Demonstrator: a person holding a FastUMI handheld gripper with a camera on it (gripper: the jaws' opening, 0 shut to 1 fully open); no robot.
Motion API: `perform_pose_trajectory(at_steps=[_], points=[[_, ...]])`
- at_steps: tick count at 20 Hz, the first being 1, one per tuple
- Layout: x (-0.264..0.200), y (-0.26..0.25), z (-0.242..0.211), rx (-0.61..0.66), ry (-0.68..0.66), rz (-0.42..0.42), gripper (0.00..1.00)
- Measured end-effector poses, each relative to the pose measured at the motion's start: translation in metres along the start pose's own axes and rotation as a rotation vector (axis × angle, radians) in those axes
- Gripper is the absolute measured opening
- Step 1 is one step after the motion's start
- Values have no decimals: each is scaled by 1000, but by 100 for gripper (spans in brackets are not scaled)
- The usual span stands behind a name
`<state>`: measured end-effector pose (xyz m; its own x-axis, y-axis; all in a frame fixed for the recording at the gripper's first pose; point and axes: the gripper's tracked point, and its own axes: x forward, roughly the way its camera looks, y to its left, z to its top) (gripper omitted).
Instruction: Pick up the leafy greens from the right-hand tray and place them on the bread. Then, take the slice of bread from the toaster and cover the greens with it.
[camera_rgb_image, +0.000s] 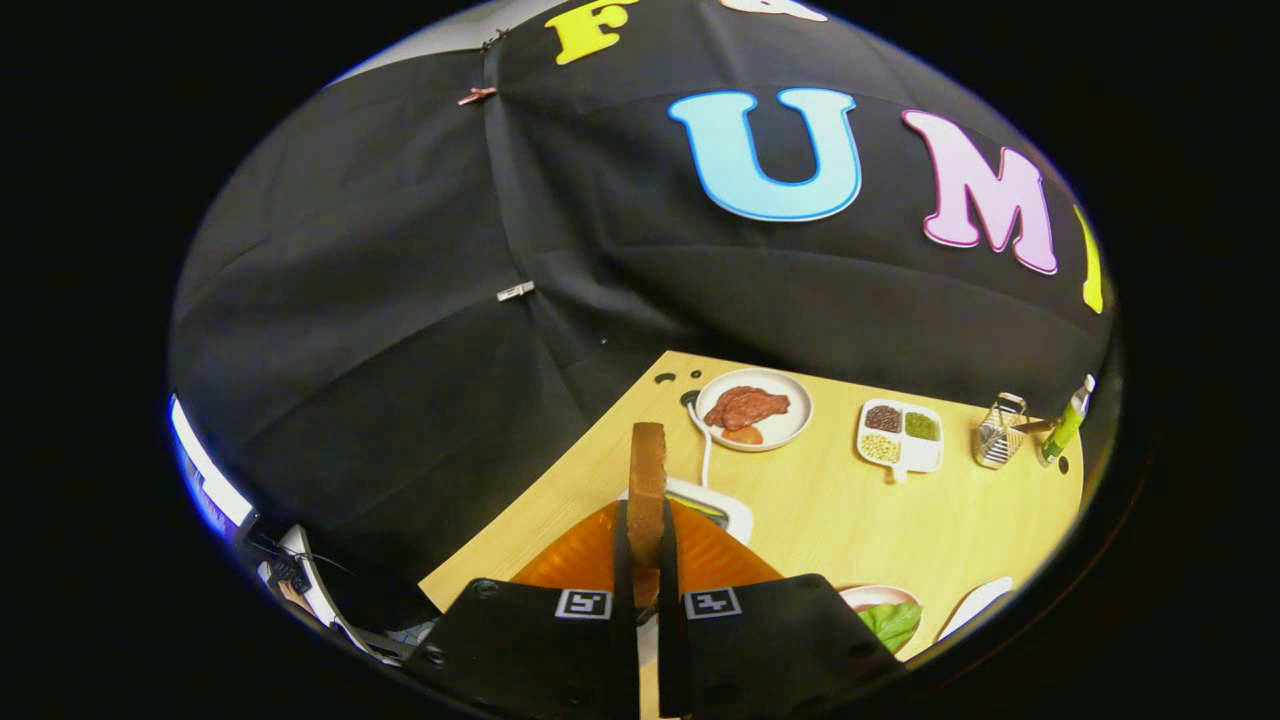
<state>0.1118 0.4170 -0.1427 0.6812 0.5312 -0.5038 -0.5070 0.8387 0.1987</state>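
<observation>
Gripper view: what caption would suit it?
Hand-held gripper shut on a bread slice, lifted above the wooden table.

gripper (646, 575) body: two wide matte-black angular housings at the bottom centre of the frame, one per finger, flat tops sloping toward the outer corners. each carries a small square black-and-white fiducial tag near its inner top edge. round dark screw recesses dot the left housing near its top corner and lower edge, more on the right one's lower right. fingers (621, 560) are thin black vertical blades, standing close together and parallel.
</observation>
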Motion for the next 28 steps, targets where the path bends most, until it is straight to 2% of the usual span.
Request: perform_pose_trajectory(at_steps=[5,11,14,26,28], points=[[-24,-62,-3,94,-16,-74,12],[-43,-125,-54,203,45,-139,12],[-50,-138,-87,262,108,-124,12],[-50,-196,-175,406,207,-164,12],[-51,-204,-179,443,193,-169,12]])
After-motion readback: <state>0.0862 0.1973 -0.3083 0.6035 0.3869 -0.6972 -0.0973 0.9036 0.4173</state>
